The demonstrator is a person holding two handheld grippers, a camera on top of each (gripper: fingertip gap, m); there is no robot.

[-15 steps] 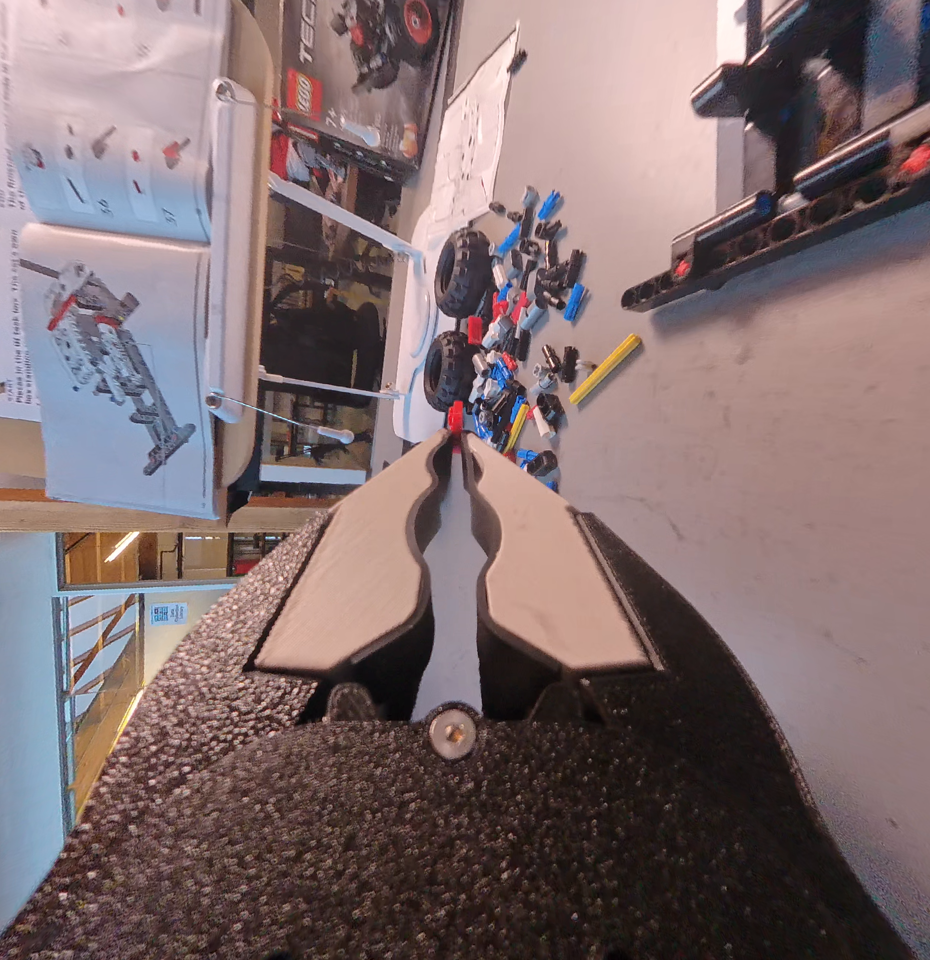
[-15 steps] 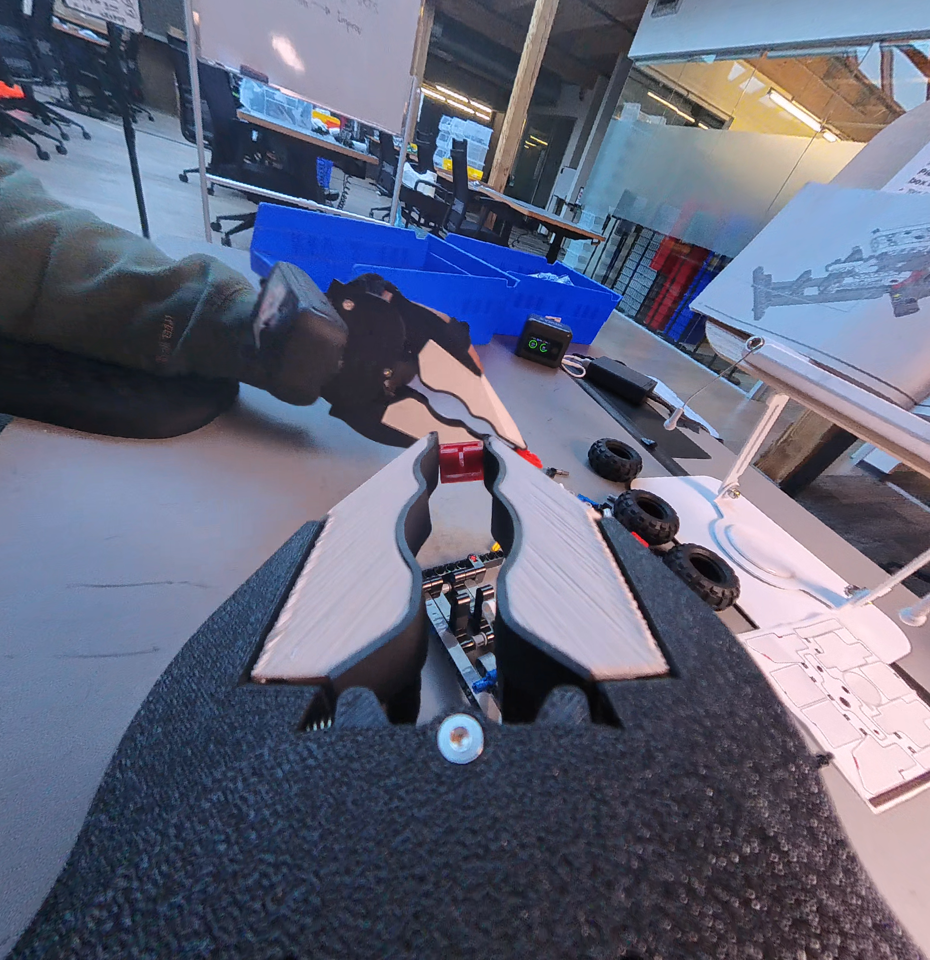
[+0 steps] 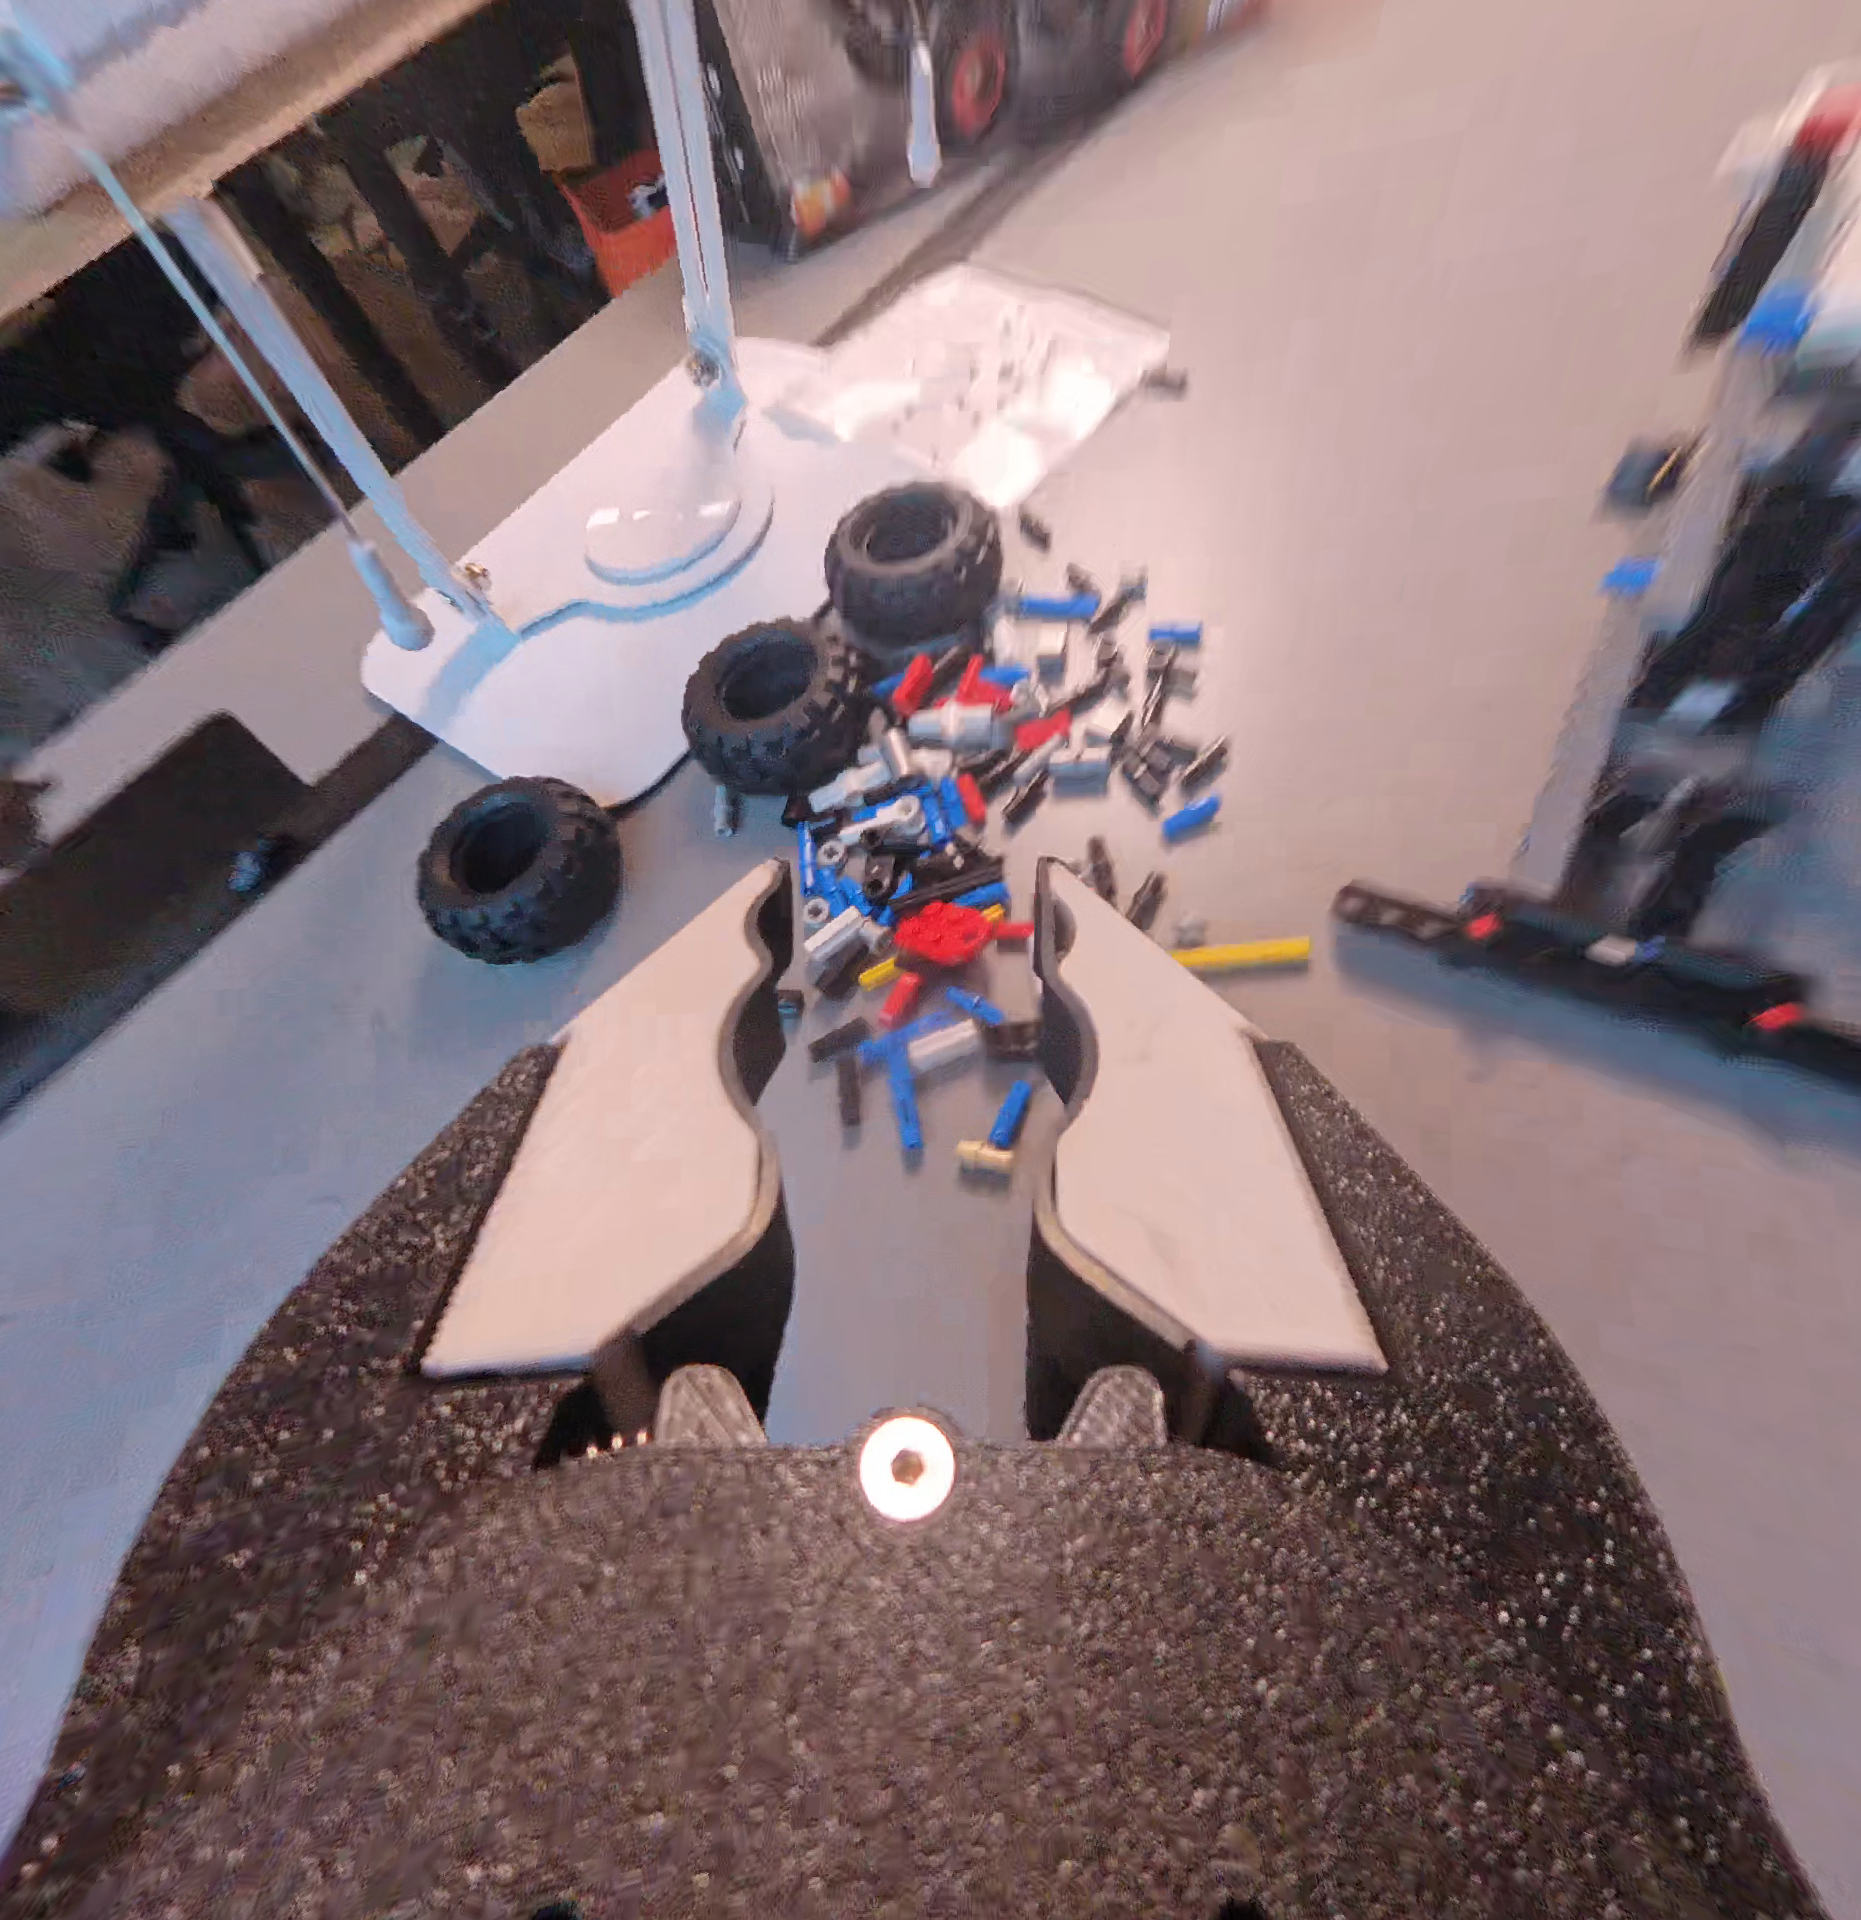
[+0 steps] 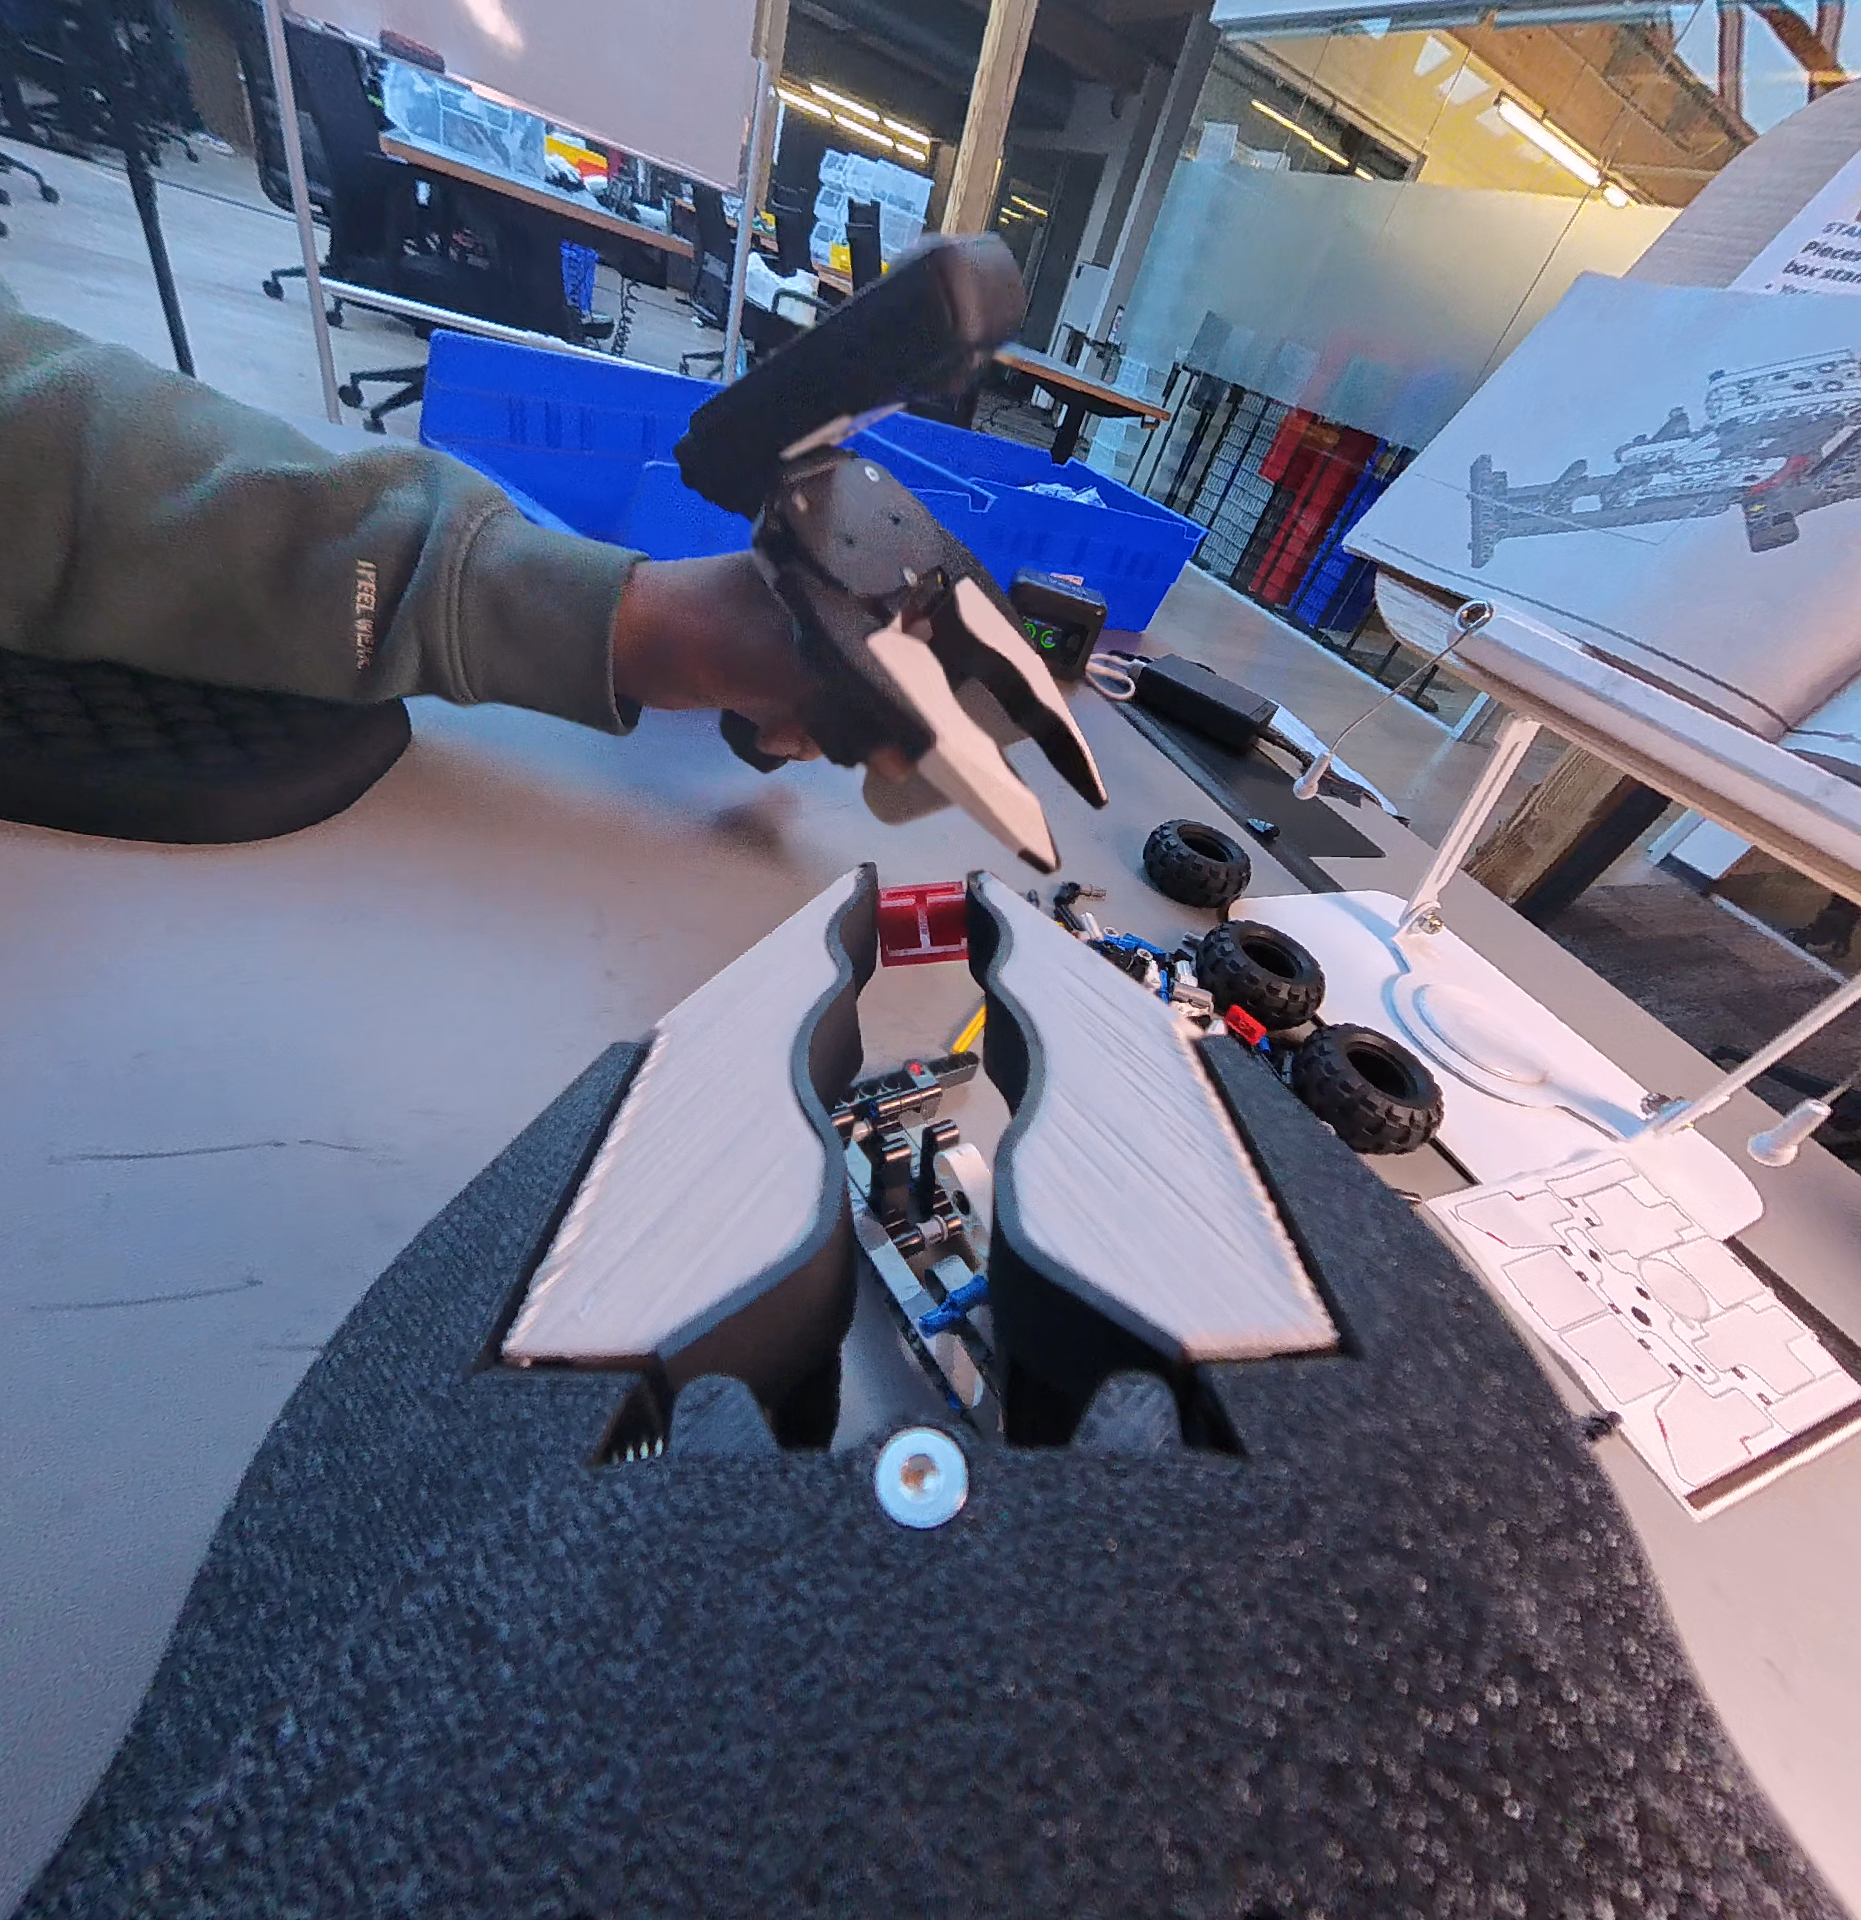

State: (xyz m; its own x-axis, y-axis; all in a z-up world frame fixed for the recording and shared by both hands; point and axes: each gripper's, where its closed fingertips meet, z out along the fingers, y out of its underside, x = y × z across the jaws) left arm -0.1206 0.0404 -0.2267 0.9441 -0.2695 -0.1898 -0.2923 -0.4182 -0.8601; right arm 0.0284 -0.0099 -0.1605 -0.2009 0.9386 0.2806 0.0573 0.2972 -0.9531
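Red brick piece (image 4: 922,923) sits clamped between the fingertips of my right gripper (image 4: 920,906), raised above the grey table (image 4: 282,1039). Under that gripper, seen through the gap between its fingers, lies a partly built frame of black, grey and blue beams (image 4: 910,1164).

My left gripper (image 3: 910,904) stands wide, its fingers well apart and holding nothing. It hangs tilted down over a loose pile of small parts (image 3: 988,790) in blue, black, grey and red. Between its tips I see a flat red round part (image 3: 941,932) resting at the near side of the pile, and I cannot tell whether the tips touch anything. A yellow axle (image 3: 1243,953) lies just beyond the right finger. Three black tyres border the pile: one tyre (image 3: 519,871) lies alone to the left, and two more (image 3: 775,707) sit touching each other at the pile's far edge, against the white base of a book stand (image 3: 552,665). A clear plastic bag (image 3: 999,384) lies behind them. At the right edge, blurred, stands a larger built assembly (image 3: 1736,644) with a long black beam at its foot.

In the right wrist view, my left hand (image 4: 697,655), in an olive sleeve (image 4: 230,561), grips the left tool over the pile. The stand carries an open instruction booklet (image 4: 1653,488), a white sticker sheet (image 4: 1653,1320) lies beside its base, and blue bins (image 4: 905,488) stand farther back on the table.
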